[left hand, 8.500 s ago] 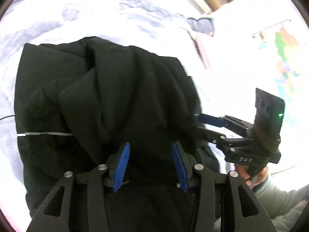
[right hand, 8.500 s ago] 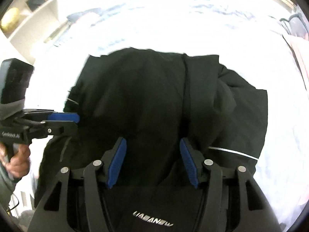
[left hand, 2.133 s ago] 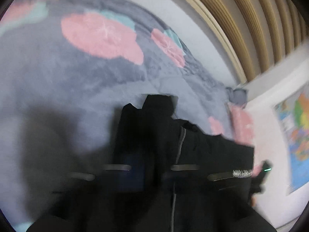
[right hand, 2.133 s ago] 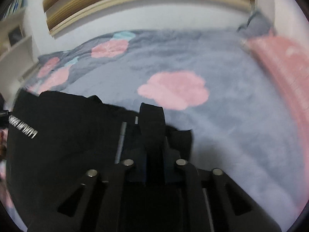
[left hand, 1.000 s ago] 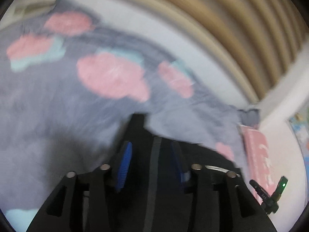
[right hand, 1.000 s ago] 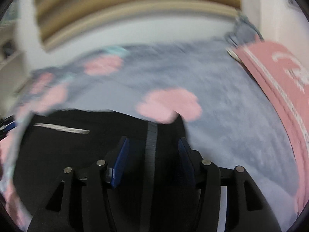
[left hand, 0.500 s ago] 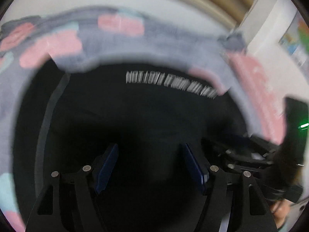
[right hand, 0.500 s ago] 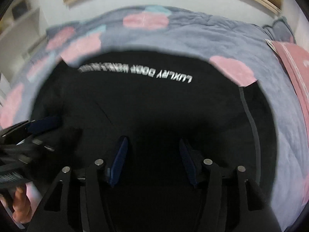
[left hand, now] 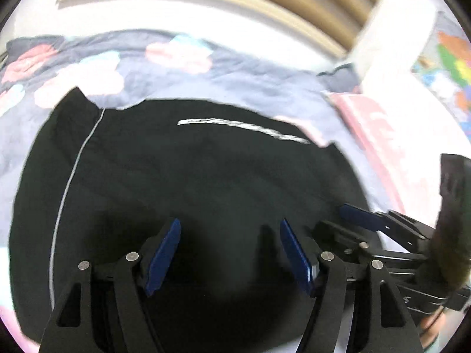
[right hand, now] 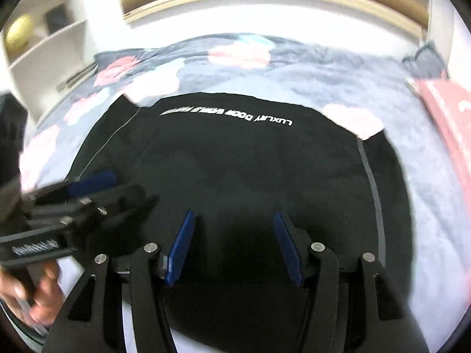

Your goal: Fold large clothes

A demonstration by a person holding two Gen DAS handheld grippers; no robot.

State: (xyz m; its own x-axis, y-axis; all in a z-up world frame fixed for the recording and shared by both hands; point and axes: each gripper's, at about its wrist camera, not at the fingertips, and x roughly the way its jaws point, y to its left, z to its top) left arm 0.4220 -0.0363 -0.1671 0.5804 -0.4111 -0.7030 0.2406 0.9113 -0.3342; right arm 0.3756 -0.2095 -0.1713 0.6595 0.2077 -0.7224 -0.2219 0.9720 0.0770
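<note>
A large black garment [left hand: 206, 176] with a line of white lettering [right hand: 229, 114] and grey side stripes lies spread flat on the bed. My left gripper [left hand: 229, 250] hovers open over the near part of the garment, with only flat cloth below its blue pads. My right gripper [right hand: 232, 247] is open too, over the same near part, holding nothing. Each gripper shows in the other's view: the right gripper [left hand: 344, 223] at the right, the left gripper [right hand: 123, 191] at the left, close beside each other. A hand [right hand: 38, 294] holds the left one.
The garment rests on a grey-blue blanket [right hand: 323, 70] with pink flowers. A pink cover [right hand: 450, 111] lies along the bed's right side. A wooden slatted headboard [left hand: 265, 0] runs behind, white shelves [right hand: 44, 44] stand at the left, a coloured map [left hand: 450, 67] hangs at the right.
Both grippers have drawn back from the garment's far edge to its near part. The strip of cloth between each pair of jaws is gone, the left jaws stand wider, and the garment lies flat.
</note>
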